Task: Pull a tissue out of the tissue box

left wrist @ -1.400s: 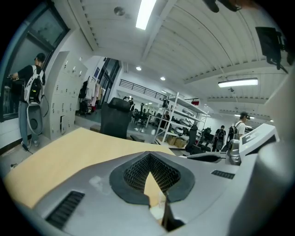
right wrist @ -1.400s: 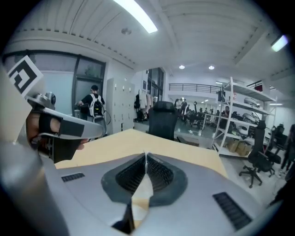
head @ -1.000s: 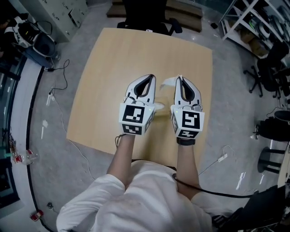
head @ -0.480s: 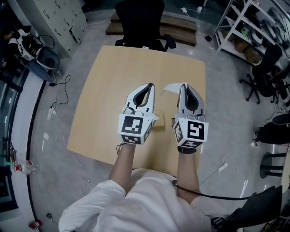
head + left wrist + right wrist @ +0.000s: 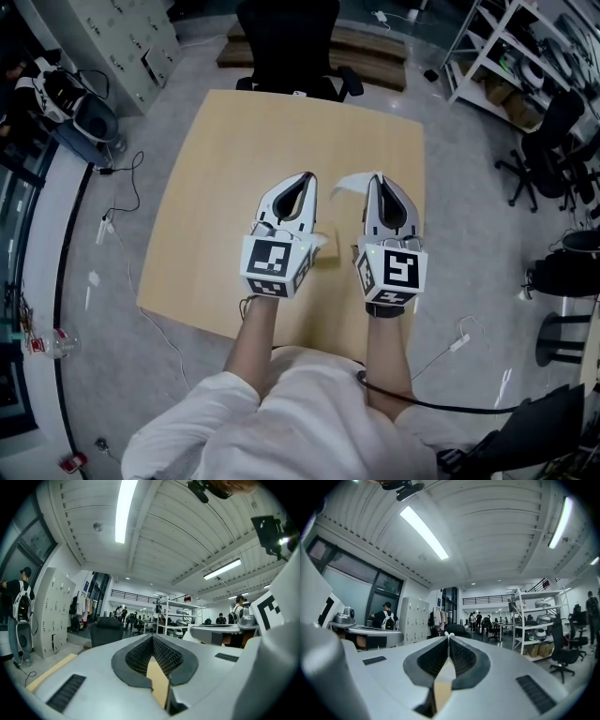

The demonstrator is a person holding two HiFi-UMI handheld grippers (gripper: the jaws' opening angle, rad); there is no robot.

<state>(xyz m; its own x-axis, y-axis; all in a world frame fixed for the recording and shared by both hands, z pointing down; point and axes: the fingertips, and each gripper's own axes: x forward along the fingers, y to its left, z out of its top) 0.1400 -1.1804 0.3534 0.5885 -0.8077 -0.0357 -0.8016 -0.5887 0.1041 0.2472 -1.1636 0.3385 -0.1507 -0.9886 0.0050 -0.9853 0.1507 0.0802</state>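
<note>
Two tools are held side by side above the tabletop [image 5: 216,169] at mid-frame; the right tool [image 5: 378,176] is clamped on a white tissue [image 5: 349,181] trailing left from its tip; the left tool [image 5: 307,176] is closed and empty; a corner of the tissue box [image 5: 323,247] shows between them.

Wooden table [image 5: 225,159], black chair [image 5: 286,37], shelving [image 5: 495,58]

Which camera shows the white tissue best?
The head view: the tissue sticks out as a white flap from the closed fingers of the right gripper. The right gripper view shows only a tiny white bit at its fingertips; the left gripper view shows none.
</note>
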